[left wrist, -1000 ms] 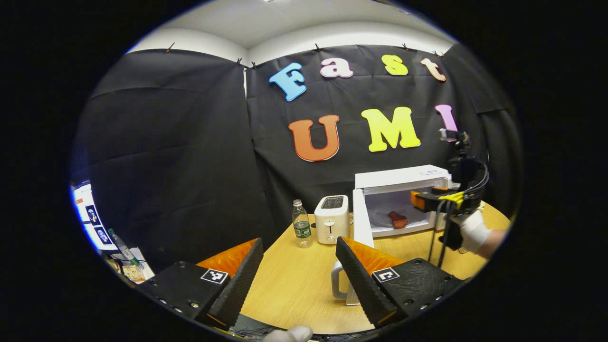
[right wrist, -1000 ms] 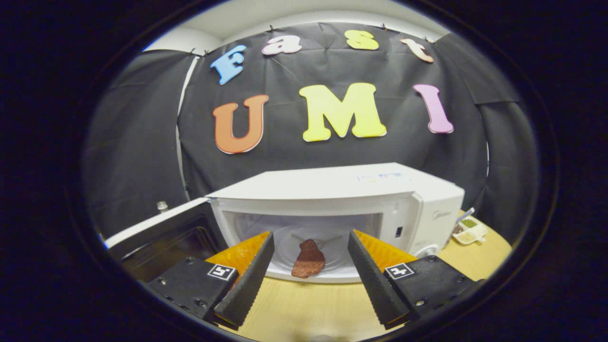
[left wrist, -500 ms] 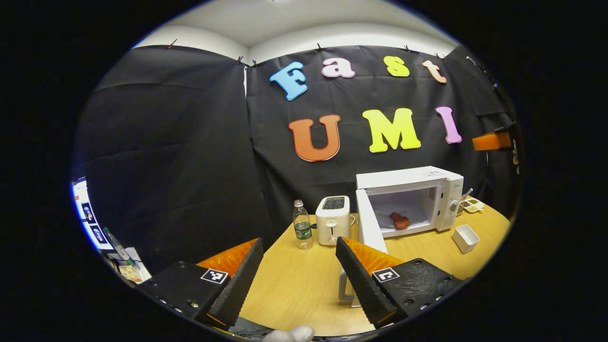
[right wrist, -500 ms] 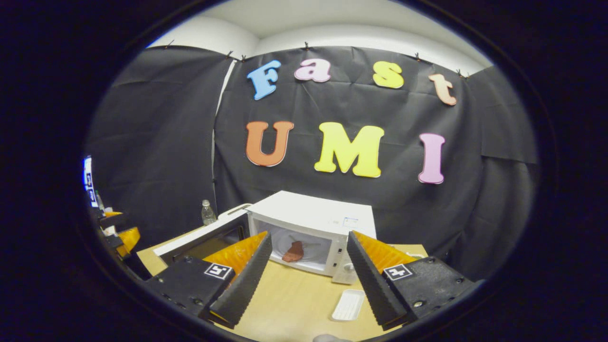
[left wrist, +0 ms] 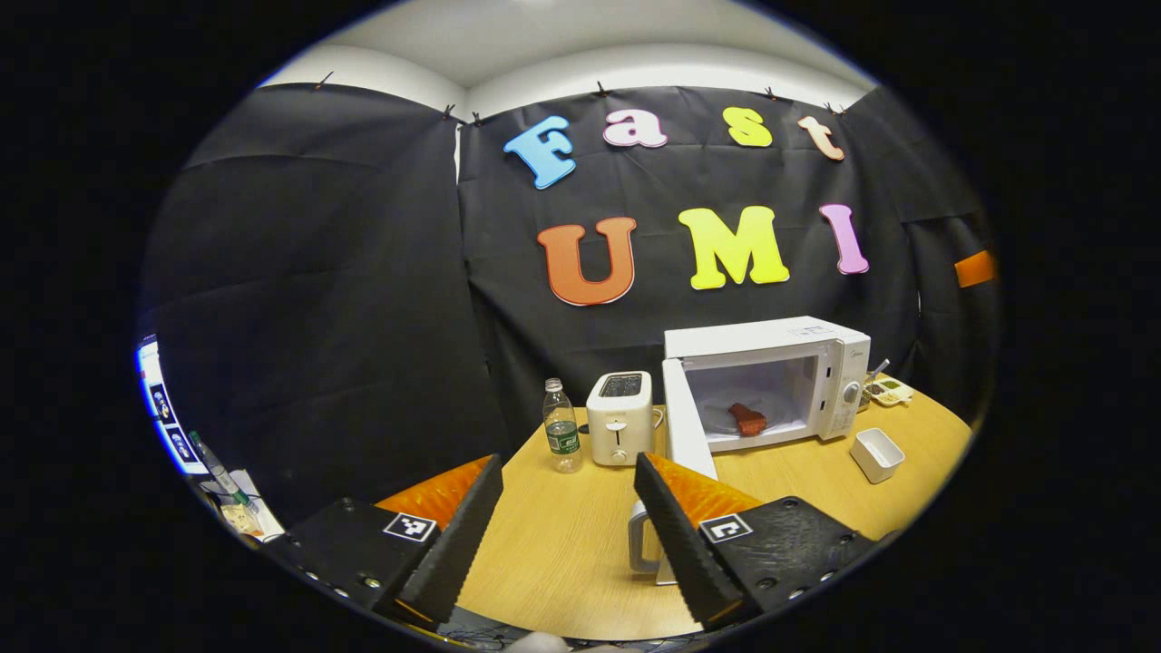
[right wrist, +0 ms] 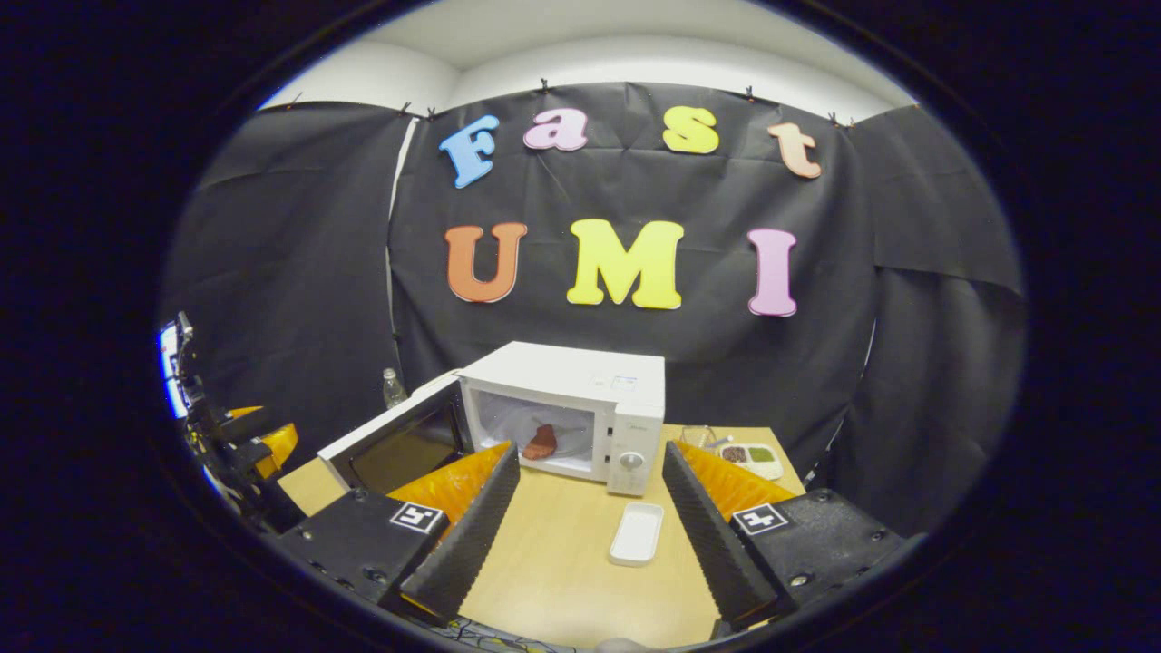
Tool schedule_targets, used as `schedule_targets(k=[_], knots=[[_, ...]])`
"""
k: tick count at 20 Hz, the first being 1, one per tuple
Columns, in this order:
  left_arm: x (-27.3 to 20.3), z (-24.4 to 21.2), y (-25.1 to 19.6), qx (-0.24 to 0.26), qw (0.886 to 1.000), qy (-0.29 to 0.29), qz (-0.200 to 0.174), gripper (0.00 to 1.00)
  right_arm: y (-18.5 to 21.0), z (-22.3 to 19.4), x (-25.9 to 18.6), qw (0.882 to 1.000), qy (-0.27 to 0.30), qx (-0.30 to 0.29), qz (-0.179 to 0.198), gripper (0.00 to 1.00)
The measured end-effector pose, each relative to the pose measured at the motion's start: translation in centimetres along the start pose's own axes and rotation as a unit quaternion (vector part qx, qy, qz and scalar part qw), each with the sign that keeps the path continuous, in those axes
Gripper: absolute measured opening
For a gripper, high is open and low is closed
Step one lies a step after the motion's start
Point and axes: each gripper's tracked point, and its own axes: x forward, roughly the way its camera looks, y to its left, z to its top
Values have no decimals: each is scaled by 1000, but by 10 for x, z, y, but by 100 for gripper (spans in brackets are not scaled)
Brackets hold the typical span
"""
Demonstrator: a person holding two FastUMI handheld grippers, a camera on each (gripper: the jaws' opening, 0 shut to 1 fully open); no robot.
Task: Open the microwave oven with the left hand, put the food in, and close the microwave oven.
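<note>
Two grippers: both are seen held back from the microwave, each with its fingers spread wide and nothing between them.
Left gripper point(left wrist: 567, 535): it is held above the near edge of the worktop point(left wrist: 562, 535), well apart from the microwave.
Right gripper point(right wrist: 590, 531): it is held above the worktop, with a white tray point(right wrist: 637, 533) seen between its fingers, lying on the wood.
Microwave point(left wrist: 771, 363): a white box is seen at the back of the worktop, its door point(left wrist: 685, 426) swung out on the left-hand hinge and standing edge-on in the left gripper view; a dial sits on its right panel.
Food point(left wrist: 748, 419): a reddish-brown piece is seen lying on the plate inside the open cavity; in the right gripper view it lies at point(right wrist: 541, 442).
Beside the microwave: a white toaster point(left wrist: 619, 417) and a clear bottle point(left wrist: 561, 438) stand to its left, a small white dish point(left wrist: 876, 453) is set near its right front.
Hard to make out: what kind of food it is cannot be told; a white handled object point(left wrist: 642, 544) is partly covered by the left gripper's finger; a compartment dish point(right wrist: 751, 458) at the microwave's right holds small contents too small to name.
</note>
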Motion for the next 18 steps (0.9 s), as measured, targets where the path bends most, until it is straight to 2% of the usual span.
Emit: schedule_targets(k=[1,2,3,4,5,6,9,10,11,12,13,14,17,18], knots=[[0,-2,-2,1,1000,3,-10,73,-2,-2,-2,1000,4,1,-3,96],[0,-3,-4,0,1000,3,-16,56,-3,-4,-2,1000,6,4,-3,96],[0,-2,-4,-1,1000,-2,-18,31,-4,-5,-4,1000,8,7,-4,100],[2,-7,0,5,1000,3,-14,5,-5,-7,-4,1000,9,8,-4,100],[5,-15,5,8,1000,7,-2,2,-5,-7,-6,1000,11,10,-5,100],[9,-20,3,-2,1000,7,-10,0,-5,-8,-7,1000,11,12,-4,100],[29,-59,2,-7,999,39,-4,0,-6,-10,-13,1000,16,13,-5,100],[35,-74,1,-4,998,58,-3,0,-8,-10,-14,1000,18,9,-7,95],[39,-87,0,-6,998,69,-6,0,-13,-15,-19,1000,20,6,-11,100],[44,-96,-4,-10,997,77,-10,0,-15,-14,-23,1000,19,4,-14,100],[49,-102,-7,-7,997,80,-15,0,-16,-12,-27,1000,19,5,-17,96],[56,-106,-10,-1,997,77,-17,0,-21,-13,-29,1000,21,2,-22,100],[67,-111,-26,-9,996,84,-34,0,-28,-11,-35,999,23,-2,-33,100],[71,-112,-28,-5,996,83,-30,0,-29,-12,-37,999,25,-1,-34,100]])
